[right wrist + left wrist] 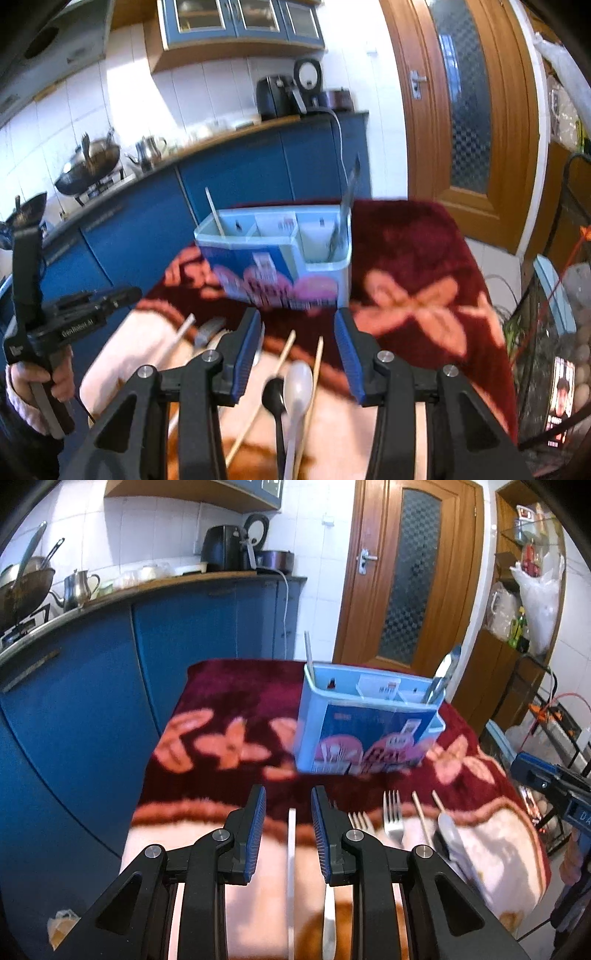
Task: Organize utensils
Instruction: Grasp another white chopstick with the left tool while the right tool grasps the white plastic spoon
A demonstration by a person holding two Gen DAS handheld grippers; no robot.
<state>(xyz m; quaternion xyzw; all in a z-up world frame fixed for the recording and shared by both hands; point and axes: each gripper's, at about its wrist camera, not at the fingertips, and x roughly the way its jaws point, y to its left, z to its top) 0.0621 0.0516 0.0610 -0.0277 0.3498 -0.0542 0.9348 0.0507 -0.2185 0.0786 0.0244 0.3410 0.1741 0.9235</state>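
Your left gripper [288, 830] hangs with jaws partly open and empty over a white chopstick [291, 867]; your right gripper [297, 354], wider and also empty, hovers above the black spoon [274, 400], white spoon [298, 384] and wooden chopsticks [318, 354]. All look light, stiff and thin, probably slippery; pinch each mid-handle. The surface is a plush, yielding blanket [229, 709], so they may sink. The blue caddy [365, 720] stands just beyond, in a cramped kitchen.

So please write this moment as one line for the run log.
left gripper: open over white chopstick | right gripper: open over black spoon, white spoon | light blue plastic utensil holder: upright on blanket
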